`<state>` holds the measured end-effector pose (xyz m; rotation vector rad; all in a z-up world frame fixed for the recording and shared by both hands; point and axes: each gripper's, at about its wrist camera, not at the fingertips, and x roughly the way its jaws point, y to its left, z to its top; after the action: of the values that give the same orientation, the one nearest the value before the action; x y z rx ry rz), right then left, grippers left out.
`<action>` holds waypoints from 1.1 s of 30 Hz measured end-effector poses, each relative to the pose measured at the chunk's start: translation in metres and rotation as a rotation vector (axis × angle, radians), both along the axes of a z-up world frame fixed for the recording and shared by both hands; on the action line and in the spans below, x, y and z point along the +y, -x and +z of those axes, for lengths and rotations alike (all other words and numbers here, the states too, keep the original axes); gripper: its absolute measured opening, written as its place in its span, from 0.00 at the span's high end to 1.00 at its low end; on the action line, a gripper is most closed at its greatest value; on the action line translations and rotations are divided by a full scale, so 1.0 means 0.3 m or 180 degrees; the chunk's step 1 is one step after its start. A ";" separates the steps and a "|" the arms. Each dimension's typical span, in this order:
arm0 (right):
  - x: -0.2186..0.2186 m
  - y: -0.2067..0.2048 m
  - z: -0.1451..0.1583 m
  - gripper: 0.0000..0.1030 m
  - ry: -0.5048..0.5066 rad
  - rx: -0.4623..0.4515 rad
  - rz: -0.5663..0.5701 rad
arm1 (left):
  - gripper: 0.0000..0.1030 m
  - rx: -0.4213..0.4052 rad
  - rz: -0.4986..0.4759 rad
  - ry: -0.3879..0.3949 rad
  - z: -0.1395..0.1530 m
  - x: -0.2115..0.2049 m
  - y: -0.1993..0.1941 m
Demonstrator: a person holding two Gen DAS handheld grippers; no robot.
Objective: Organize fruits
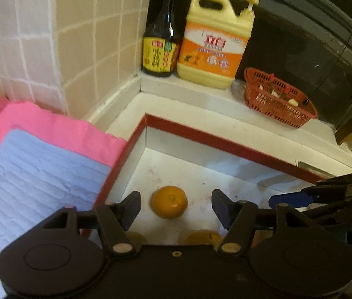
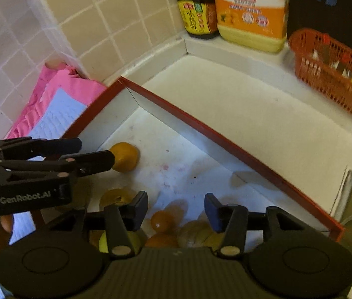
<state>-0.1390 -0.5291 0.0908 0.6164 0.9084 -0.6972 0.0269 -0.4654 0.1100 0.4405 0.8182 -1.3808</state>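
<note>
At the far left lies a pink cloth with a pale blue quilted pad (image 1: 38, 174) on top of it, against the beige tiled wall (image 1: 88, 37). Just beside it on the right stands the shallow white box with a dark red rim (image 1: 126, 154), on the white countertop (image 1: 200, 104).

The left gripper (image 1: 176, 206) hangs over the left part of this box. Its two black fingers stand wide apart and hold nothing. Between them, on the white floor of the box, lies a round orange mandarin (image 1: 169, 201), near the left wall of the box; the fingers do not touch it. In the right wrist view the tip of this gripper is in front of the same mandarin (image 2: 125, 156).

Further right, the right gripper (image 2: 176, 211) is also spread apart and empty. Below it, at the near side of the box, several more fruits lie close together: a small orange fruit (image 2: 161, 220), a yellow-green fruit (image 2: 121, 243) partly hidden behind the finger, and a pale brownish round one (image 2: 195, 233). Exactly what kinds they are I cannot tell.

Behind the box, in the corner, stand a dark glass sauce bottle with a yellow label (image 1: 162, 39) and, touching it on the right, a big yellow plastic jug with an orange label and a pump (image 1: 213, 42). More to the right is a red plastic mesh basket (image 1: 278, 99) with small things inside.
</note>
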 end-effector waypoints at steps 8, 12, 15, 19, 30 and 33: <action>0.075 0.042 0.158 0.43 0.0371 -0.0130 0.0037 | 0.27 -0.0162 0.0182 0.0371 0.151 0.159 -0.014; 0.129 0.098 0.237 0.30 0.0586 -0.0243 0.0033 | 0.27 -0.0310 0.0385 0.0554 0.228 0.273 -0.009; 0.178 0.138 0.285 0.29 0.0722 -0.0285 0.0010 | 0.27 -0.0453 0.0600 0.0646 0.280 0.361 0.001; 0.256 0.181 0.331 0.21 0.0861 -0.0339 0.0007 | 0.22 -0.0642 0.0817 0.0741 0.327 0.471 0.041; 0.475 0.182 0.271 0.20 0.0978 -0.0139 0.0136 | 0.22 -0.0939 0.1379 0.0615 0.265 0.661 0.217; 0.510 0.169 0.243 0.20 0.0966 -0.0072 0.0180 | 0.22 -0.0821 0.1565 0.0531 0.237 0.695 0.223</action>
<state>-0.1897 -0.3760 0.1636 0.3272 0.7766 -0.7576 -0.0401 -0.2570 0.1812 0.2565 0.5460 -0.9029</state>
